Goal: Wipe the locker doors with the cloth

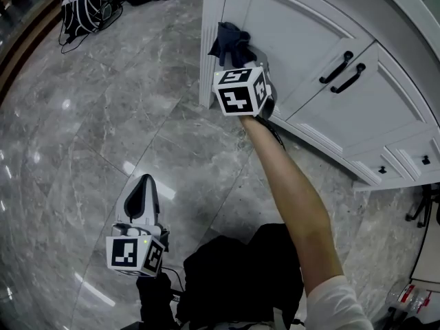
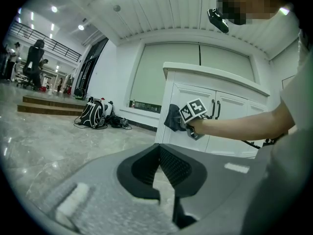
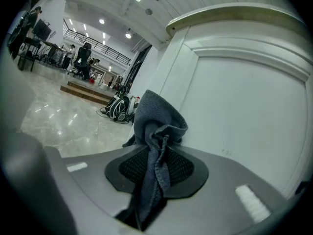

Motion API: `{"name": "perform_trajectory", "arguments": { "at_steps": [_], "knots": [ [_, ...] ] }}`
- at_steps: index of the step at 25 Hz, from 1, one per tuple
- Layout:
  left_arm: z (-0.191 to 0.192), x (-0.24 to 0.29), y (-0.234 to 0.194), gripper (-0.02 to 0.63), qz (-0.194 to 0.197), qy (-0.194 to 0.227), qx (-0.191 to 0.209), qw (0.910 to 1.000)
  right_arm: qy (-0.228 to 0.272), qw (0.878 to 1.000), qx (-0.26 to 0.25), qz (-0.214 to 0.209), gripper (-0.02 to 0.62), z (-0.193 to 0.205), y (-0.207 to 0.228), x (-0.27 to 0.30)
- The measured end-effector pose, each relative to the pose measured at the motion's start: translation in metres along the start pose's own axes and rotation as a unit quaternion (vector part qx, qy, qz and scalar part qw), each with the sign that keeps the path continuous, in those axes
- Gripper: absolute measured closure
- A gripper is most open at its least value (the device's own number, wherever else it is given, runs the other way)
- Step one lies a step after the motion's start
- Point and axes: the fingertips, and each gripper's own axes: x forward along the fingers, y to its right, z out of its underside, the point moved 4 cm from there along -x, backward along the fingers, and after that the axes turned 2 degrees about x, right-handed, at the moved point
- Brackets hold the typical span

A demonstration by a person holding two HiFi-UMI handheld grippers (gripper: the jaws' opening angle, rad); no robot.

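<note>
Cloth (image 3: 157,124) pinched in right gripper (image 3: 155,166) (by locker door (image 3: 244,111)).

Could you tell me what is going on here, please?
A person holds a two-jaw gripper in each hand. The right gripper has its jaws shut on a dark blue-grey cloth, held up at the left edge of the white panelled locker door; contact is not clear. The left gripper hangs low over the grey marble floor, shut and empty.

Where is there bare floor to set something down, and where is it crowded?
Free: the floor between the left gripper and the locker. Crowded: around the backpack at top left, and where the right gripper holds the cloth.
</note>
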Motion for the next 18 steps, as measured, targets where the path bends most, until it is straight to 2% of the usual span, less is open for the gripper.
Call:
{"name": "perform_trajectory", "arguments": {
  "at_steps": [8,18],
  "knots": [
    [-0.002,0.0,-0.001,0.604,-0.002,-0.001,0.004,1.0,-0.015,1.0,0.001,-0.001,0.502,0.028,0.002,-0.002],
    [-0.005,0.006,0.021,0.604,0.014,0.002,0.003,0.9999,-0.029,0.999,-0.003,0.038,0.502,0.07,0.059,-0.053]
  ]
}}
